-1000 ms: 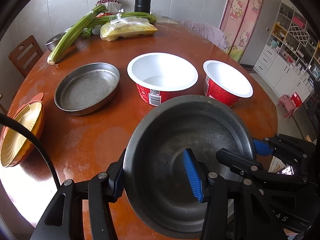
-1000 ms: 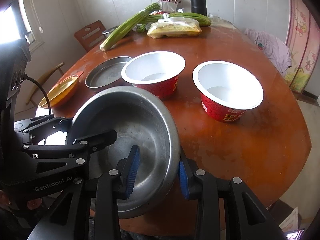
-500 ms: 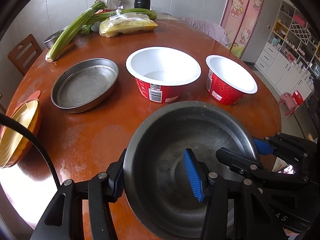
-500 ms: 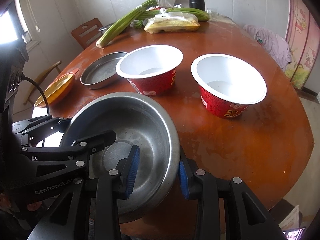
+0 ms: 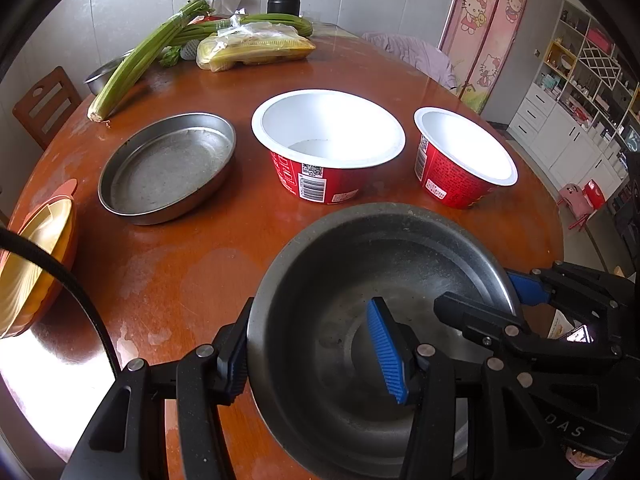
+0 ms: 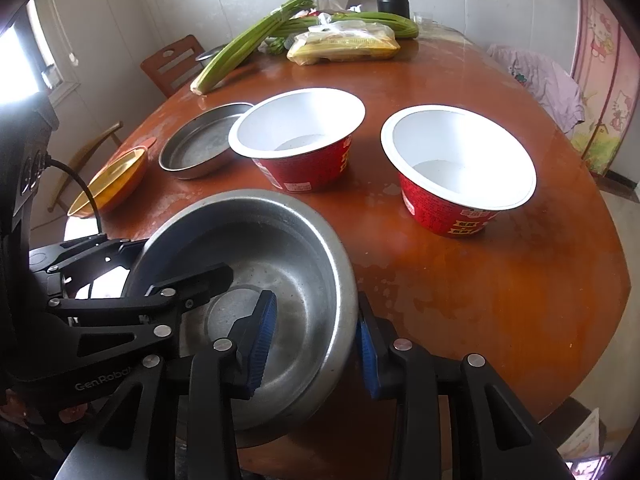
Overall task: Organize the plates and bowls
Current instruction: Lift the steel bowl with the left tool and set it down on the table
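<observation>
Black hand-held gripper (image 6: 312,340) arm reads "GenRobot".

Steel bowl (image 5: 360,280) near rim cut off by frame; yellow dish (image 5: 36,256) partly cropped.

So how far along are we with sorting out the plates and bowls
Nothing looks stacked yet. In hand: the steel bowl, gripped on opposite rims by the left gripper and right gripper. Left: two red paper bowls, the flat steel pan and the yellow dish sit apart.
</observation>
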`<state>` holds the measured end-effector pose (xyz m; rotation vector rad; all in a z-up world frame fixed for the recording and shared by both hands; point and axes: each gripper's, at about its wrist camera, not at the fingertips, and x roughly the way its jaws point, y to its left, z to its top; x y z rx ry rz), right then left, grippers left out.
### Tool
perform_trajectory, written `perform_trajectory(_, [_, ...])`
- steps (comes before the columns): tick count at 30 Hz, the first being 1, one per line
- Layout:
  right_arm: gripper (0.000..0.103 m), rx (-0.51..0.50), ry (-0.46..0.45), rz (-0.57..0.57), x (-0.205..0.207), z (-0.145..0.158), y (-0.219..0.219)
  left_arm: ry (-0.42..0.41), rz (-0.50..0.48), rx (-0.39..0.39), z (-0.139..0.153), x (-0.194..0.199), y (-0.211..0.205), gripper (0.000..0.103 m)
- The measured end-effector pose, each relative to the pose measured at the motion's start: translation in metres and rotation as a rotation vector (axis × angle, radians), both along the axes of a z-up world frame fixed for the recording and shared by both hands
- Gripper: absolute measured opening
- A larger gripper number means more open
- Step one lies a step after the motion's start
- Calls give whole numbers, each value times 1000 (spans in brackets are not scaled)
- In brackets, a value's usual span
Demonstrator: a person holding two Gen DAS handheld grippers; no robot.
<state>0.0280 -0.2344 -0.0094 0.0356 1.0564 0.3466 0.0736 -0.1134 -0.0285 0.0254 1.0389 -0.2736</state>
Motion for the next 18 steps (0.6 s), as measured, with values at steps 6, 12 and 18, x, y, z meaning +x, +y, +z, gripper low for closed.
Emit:
perform_trajectory(6, [39, 5, -8, -16, 2, 3, -3, -16, 11, -11, 5, -2, 5, 54])
perform_trajectory(12, [40, 23, -16, -30, 2, 10, -9, -45, 33, -28, 15, -5, 16, 55])
perform_trajectory(18, [40, 40, -24, -52, 1, 16, -16, -60, 50, -38, 22, -6, 24, 56])
